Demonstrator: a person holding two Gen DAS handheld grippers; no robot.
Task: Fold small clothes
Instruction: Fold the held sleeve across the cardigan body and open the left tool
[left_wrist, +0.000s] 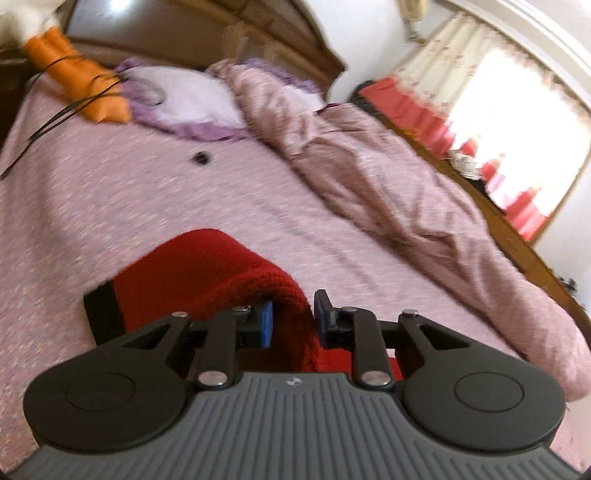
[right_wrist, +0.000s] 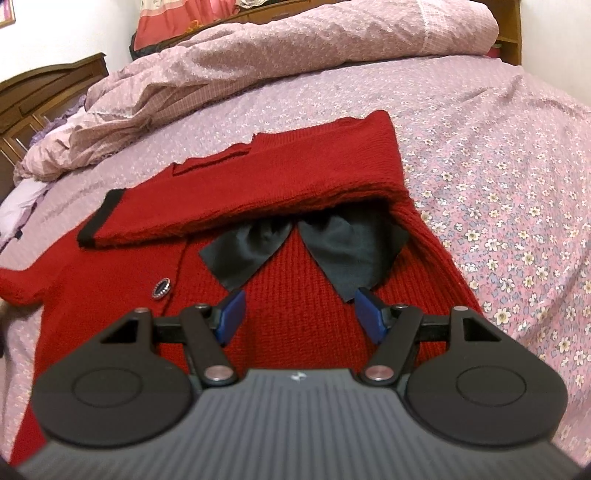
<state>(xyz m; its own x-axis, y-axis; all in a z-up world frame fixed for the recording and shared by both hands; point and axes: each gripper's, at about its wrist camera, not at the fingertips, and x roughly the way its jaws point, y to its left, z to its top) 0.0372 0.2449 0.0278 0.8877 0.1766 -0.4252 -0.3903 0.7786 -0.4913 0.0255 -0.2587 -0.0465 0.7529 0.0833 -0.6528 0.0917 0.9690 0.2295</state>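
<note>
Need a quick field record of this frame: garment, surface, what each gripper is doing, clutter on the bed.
garment: red knit cardigan, black cuff trim, dark bow, one sleeve folded across the chest
surface: bed with pink floral sheet
left gripper: pads closed on a fold of the red knit, fabric lifted off the sheet
right gripper: open, over the cardigan front just below the bow, nothing between the pads
bed clutter: rumpled quilt, pillow, orange item, small black object
view quality: left wrist view blurred
</note>
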